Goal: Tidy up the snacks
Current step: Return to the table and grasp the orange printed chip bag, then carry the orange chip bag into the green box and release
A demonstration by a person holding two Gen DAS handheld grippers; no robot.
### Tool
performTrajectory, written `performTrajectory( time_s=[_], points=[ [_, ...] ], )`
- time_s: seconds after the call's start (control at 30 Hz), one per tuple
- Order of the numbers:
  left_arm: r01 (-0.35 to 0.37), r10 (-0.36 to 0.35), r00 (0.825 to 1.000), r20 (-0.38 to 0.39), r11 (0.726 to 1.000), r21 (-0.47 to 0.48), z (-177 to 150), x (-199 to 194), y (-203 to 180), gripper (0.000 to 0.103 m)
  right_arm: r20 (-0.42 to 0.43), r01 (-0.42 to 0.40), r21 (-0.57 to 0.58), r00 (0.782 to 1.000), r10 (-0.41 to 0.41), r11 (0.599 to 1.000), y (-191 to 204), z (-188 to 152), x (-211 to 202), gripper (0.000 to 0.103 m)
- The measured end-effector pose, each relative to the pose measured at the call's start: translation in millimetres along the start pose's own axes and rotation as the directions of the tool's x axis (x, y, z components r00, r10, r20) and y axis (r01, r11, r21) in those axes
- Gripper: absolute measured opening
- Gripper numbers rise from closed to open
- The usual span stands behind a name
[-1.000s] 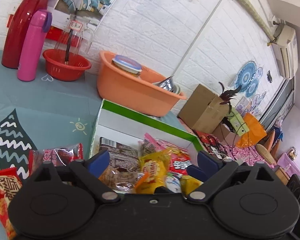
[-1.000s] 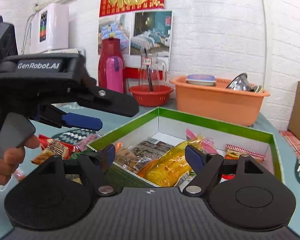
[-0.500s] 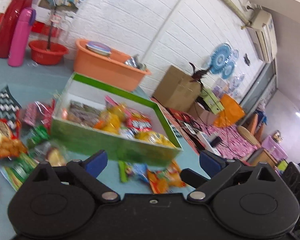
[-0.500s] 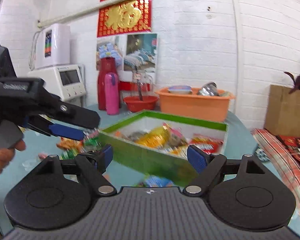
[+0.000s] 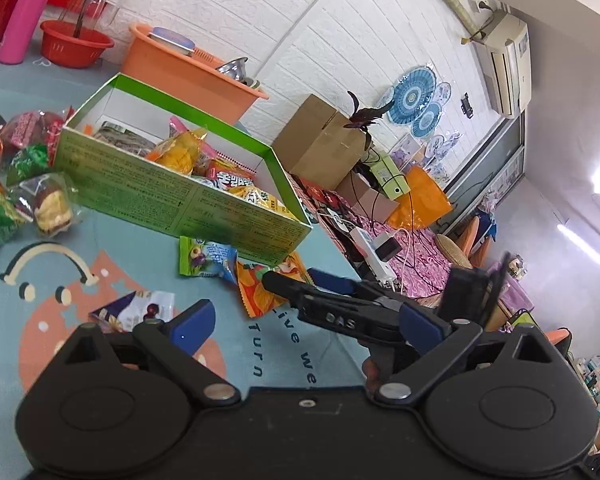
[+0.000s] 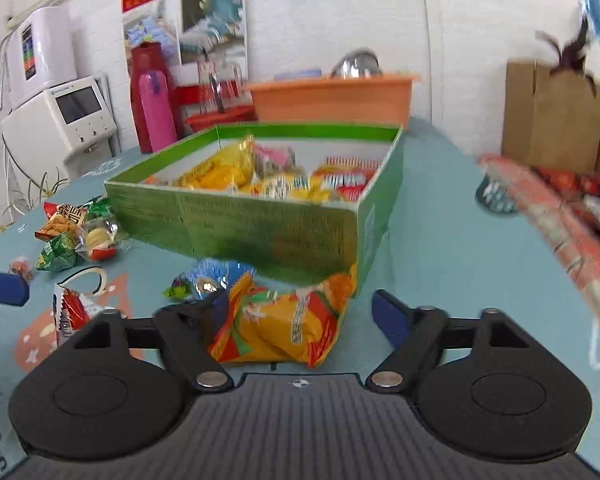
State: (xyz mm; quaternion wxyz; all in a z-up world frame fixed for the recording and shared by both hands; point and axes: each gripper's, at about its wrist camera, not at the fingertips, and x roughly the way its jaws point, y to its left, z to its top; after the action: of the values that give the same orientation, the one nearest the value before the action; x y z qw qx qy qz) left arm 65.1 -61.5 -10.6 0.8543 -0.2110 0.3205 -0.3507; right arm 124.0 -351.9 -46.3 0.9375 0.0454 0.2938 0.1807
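A green box (image 5: 172,196) (image 6: 260,232) holds several snack packets. An orange-yellow chip bag (image 6: 284,324) (image 5: 260,296) lies on the mat at the box's near corner, beside a blue-green packet (image 5: 206,258) (image 6: 208,276). My right gripper (image 6: 300,312) is open, its fingers on either side of the chip bag; it also shows in the left wrist view (image 5: 300,284), reaching over that bag. My left gripper (image 5: 300,322) is open and empty above the mat. A small white-purple packet (image 5: 136,310) lies by its left finger.
Loose snacks (image 5: 32,184) (image 6: 76,236) lie left of the box. An orange basin (image 5: 188,68), a red bowl (image 5: 76,44) and pink and red flasks (image 5: 24,12) stand behind. A cardboard box (image 5: 320,140) and cables sit beyond the table's right edge.
Both grippers pulled back out of the box and dropped low toward the near mat. The right gripper now straddles the chip bag by the box's corner.
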Motion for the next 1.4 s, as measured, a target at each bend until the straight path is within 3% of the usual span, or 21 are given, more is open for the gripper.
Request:
performTrajectory(
  time_s=[0.07,0.2,0.33,0.4,0.53,0.73,0.87,0.97,1.0,1.1,1.17,1.3,1.37,1.4],
  points=[
    [0.003,-0.003,1.0,-0.005,1.0,0.0,-3,0,0,0.103,-0.024,-0.057,0.012,0.998,0.057,0.998,2,-8,-3,0.083],
    [0.018,-0.018,0.999,-0.032,1.0,-0.01,-8,9,0,0.103,-0.038,-0.113,-0.107,0.993,0.11,0.988,26,-23,-27,0.08],
    [0.036,-0.037,0.995,-0.089,0.999,-0.009,-19,23,-3,0.103,-0.051,-0.153,-0.168,0.988,0.146,0.974,33,-43,-52,0.088],
    [0.036,-0.037,0.992,-0.117,0.999,-0.009,-24,31,-4,0.103,-0.063,-0.151,-0.185,0.988,0.142,0.971,32,-51,-61,0.098],
    [0.004,-0.007,0.988,-0.153,1.0,-0.016,-28,49,-2,0.103,-0.055,-0.12,-0.135,0.992,0.113,0.984,26,-59,-73,0.103],
    [-0.038,0.042,0.991,-0.128,0.999,0.034,-20,69,0,0.103,-0.035,-0.081,-0.073,0.996,0.079,0.994,27,-64,-80,0.103],
    [-0.014,0.021,0.983,-0.182,0.999,0.041,-14,93,1,0.103,-0.014,-0.09,-0.049,0.996,0.089,0.995,31,-65,-80,0.103],
    [0.031,-0.017,0.972,-0.235,0.998,0.058,-20,98,1,0.068,-0.016,-0.051,-0.034,0.999,0.05,0.998,28,-64,-77,0.103],
    [0.048,-0.031,0.966,-0.255,0.997,0.061,-22,96,-1,0.066,-0.017,-0.052,-0.028,0.999,0.052,0.998,26,-64,-77,0.103],
    [0.065,-0.049,0.963,-0.264,0.997,0.052,-27,93,-1,0.067,-0.016,-0.052,-0.022,0.999,0.052,0.998,26,-63,-78,0.103],
    [0.064,-0.053,0.964,-0.259,0.997,0.034,-27,94,0,0.076,-0.01,-0.046,-0.025,0.999,0.046,0.999,28,-64,-77,0.103],
    [0.061,-0.049,0.967,-0.249,0.997,0.038,-25,99,-2,0.082,0.001,-0.035,-0.026,0.999,0.035,0.999,30,-65,-77,0.103],
    [0.049,-0.032,0.972,-0.233,0.997,0.066,-26,104,-8,0.079,0.01,-0.025,-0.027,1.0,0.025,0.999,31,-65,-74,0.093],
    [0.041,-0.02,0.973,-0.23,0.995,0.087,-26,106,-12,0.079,0.013,-0.032,-0.023,0.999,0.033,0.999,32,-65,-74,0.076]
  ],
)
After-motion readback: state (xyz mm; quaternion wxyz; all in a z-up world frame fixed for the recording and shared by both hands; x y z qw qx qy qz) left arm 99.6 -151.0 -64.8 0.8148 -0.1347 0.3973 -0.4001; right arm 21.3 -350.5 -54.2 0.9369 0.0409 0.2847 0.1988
